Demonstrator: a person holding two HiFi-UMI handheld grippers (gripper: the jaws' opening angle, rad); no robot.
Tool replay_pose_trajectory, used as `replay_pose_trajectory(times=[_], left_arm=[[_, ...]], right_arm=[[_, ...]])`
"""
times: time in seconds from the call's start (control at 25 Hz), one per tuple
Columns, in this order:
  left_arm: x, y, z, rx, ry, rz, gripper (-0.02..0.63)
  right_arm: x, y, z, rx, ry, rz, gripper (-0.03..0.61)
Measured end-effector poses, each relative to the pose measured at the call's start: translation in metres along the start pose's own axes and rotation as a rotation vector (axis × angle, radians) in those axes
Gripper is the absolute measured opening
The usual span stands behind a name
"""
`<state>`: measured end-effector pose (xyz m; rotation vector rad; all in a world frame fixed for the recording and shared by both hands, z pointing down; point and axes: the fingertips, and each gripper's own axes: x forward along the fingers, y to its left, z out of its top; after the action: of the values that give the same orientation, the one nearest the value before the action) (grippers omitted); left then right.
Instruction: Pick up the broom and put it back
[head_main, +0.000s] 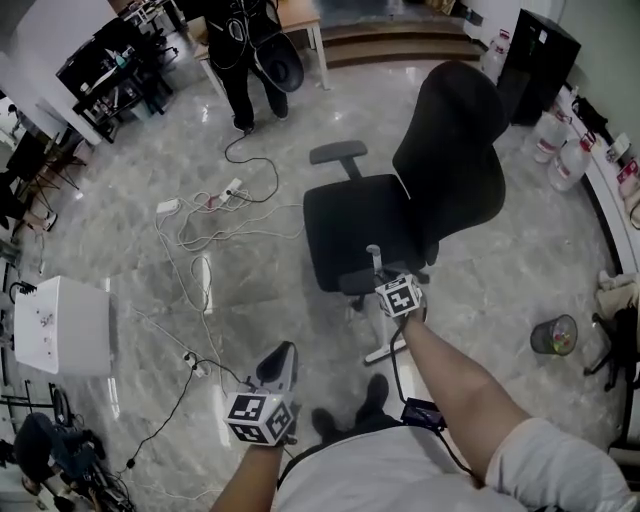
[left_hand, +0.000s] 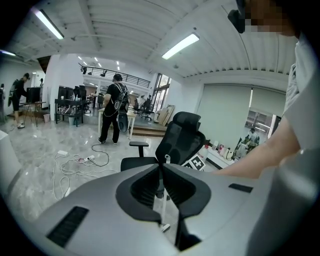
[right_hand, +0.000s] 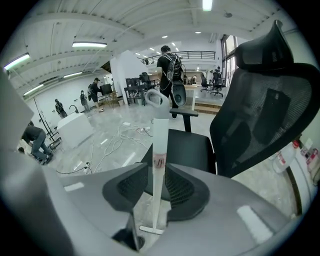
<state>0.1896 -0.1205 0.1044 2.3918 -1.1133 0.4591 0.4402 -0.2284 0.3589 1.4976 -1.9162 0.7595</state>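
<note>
The broom's white handle (head_main: 376, 262) stands upright against the front of a black office chair (head_main: 400, 200), its foot on the floor. In the right gripper view the handle (right_hand: 159, 150) rises between the jaws of my right gripper (right_hand: 159, 172), which stand open close on either side of it without pressing. In the head view my right gripper (head_main: 386, 287) sits at the handle beside the chair seat. My left gripper (head_main: 278, 368) hangs lower left, apart from the broom, jaws shut and empty. In the left gripper view the gripper (left_hand: 161, 167) faces the distant handle (left_hand: 161, 200) and the chair (left_hand: 175, 140).
Cables and power strips (head_main: 220, 200) sprawl on the marble floor to the left. A white box (head_main: 60, 325) stands at the far left. A person (head_main: 245, 60) stands at the back by a desk. A small bin (head_main: 553, 335) and water bottles (head_main: 560, 150) are at the right.
</note>
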Motion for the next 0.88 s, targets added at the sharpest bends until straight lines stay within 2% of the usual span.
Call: replay_pose_trajectory(times=[0.16, 0.32, 0.52, 0.72, 0.88], left_arm=[[0.007, 0.000, 0.004, -0.002, -0.011, -0.004, 0.029], [0.018, -0.013, 0.017, 0.015, -0.025, -0.023, 0.029], [0.039, -0.049, 0.059, 0.039, -0.097, -0.062, 0.029], [0.049, -0.089, 0.103, 0.063, -0.187, -0.108, 0.029], [0.050, -0.118, 0.139, 0.112, -0.249, -0.160, 0.029]], right_arm=[[-0.005, -0.007, 0.007, 0.021, -0.041, -0.004, 0.114], [-0.047, 0.002, 0.042, 0.032, -0.145, 0.027, 0.113], [-0.138, 0.022, 0.114, -0.015, -0.305, 0.112, 0.104], [-0.242, 0.046, 0.178, -0.070, -0.485, 0.193, 0.066], [-0.310, 0.072, 0.213, -0.110, -0.575, 0.267, 0.044]])
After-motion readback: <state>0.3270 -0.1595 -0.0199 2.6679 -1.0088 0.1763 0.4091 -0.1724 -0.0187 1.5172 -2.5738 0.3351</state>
